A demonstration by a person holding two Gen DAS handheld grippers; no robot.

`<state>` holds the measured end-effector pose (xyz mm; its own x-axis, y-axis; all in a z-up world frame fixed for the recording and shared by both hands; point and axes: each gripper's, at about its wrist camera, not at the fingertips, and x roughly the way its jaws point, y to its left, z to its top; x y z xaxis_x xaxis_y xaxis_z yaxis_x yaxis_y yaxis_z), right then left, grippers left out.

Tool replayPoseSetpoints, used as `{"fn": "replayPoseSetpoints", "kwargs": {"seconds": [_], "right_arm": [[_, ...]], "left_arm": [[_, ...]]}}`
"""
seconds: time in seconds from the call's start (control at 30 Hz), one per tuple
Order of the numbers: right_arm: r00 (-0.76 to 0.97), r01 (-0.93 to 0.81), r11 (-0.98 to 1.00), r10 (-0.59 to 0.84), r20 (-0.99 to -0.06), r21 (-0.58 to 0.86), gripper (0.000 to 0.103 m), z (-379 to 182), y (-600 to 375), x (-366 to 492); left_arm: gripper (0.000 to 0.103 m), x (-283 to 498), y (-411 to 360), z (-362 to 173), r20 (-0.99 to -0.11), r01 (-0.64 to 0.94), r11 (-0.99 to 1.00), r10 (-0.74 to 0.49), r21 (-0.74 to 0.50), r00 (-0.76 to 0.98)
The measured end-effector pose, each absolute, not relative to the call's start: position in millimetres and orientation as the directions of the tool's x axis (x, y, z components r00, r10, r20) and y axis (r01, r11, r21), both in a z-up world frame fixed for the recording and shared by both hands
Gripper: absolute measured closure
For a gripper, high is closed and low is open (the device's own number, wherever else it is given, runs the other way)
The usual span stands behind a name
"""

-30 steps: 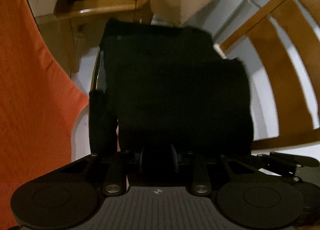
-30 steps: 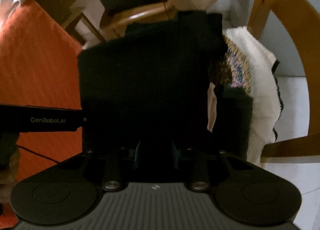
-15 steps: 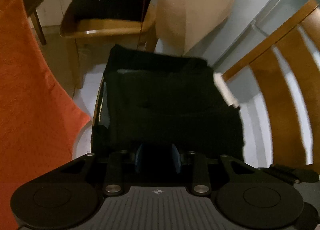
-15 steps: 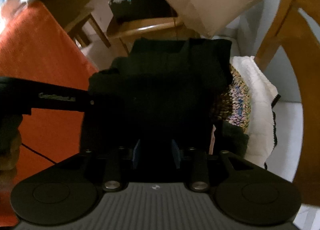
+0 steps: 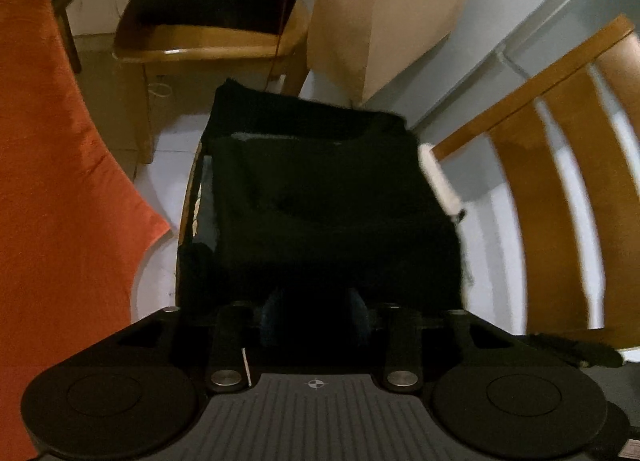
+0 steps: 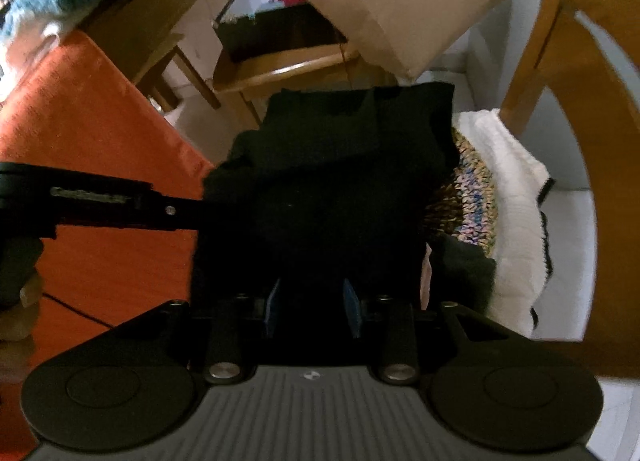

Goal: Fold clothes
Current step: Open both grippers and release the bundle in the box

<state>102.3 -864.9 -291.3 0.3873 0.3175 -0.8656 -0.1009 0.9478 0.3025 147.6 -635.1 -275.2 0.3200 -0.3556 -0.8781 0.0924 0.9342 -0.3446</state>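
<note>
A folded black garment lies on top of a pile of clothes on a wooden chair; the right wrist view shows it too. My left gripper hovers over its near edge with jaws opening; the pads stand apart and do not press the cloth. My right gripper is above the same near edge, its blue pads spread, with only dark cloth seen below the gap. The left gripper's body reaches in from the left in the right wrist view.
Under the black garment lie a multicoloured knit and a white knit. The chair back rises on the right. Orange cloth hangs at left. Beyond stand a brown paper bag and a second chair with a box.
Both grippers have lifted away from the black garment, which now looks smaller and stays on the pile. The left pads have spread wider; the right pads stand slightly wider.
</note>
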Motion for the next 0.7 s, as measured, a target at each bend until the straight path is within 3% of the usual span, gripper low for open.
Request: {"fn": "replayPoseSetpoints", "kwargs": {"seconds": [0.13, 0.2, 0.33, 0.43, 0.5, 0.6, 0.7], "right_arm": [[0.408, -0.055, 0.949, 0.306, -0.86, 0.312, 0.056, -250, -862, 84], [0.424, -0.025, 0.949, 0.295, -0.856, 0.315, 0.053, -228, -858, 74], [0.473, 0.022, 0.947, 0.272, -0.838, 0.319, 0.041, -186, -846, 53], [0.507, 0.074, 0.941, 0.251, -0.825, 0.332, 0.039, -157, -833, 33], [0.53, 0.108, 0.939, 0.225, -0.818, 0.327, 0.038, -138, -821, 18], [0.567, 0.154, 0.932, 0.188, -0.802, 0.327, 0.021, -113, -802, -10], [0.592, 0.187, 0.919, 0.176, -0.787, 0.346, 0.017, -97, -781, -36]], "left_arm": [[0.023, 127, -626, -226, -0.865, 0.136, 0.927, -0.375, -0.349, 0.333], [0.016, 117, -621, -201, -0.857, 0.173, 0.922, -0.386, -0.347, 0.34], [0.007, 97, -614, -152, -0.845, 0.281, 0.91, -0.395, -0.306, 0.361], [0.002, 79, -603, -117, -0.83, 0.363, 0.894, -0.401, -0.263, 0.387], [0.0, 68, -592, -101, -0.818, 0.396, 0.879, -0.424, -0.267, 0.388], [0.0, 51, -573, -81, -0.8, 0.449, 0.853, -0.455, -0.267, 0.391], [0.0, 33, -552, -69, -0.795, 0.487, 0.837, -0.465, -0.25, 0.389]]}}
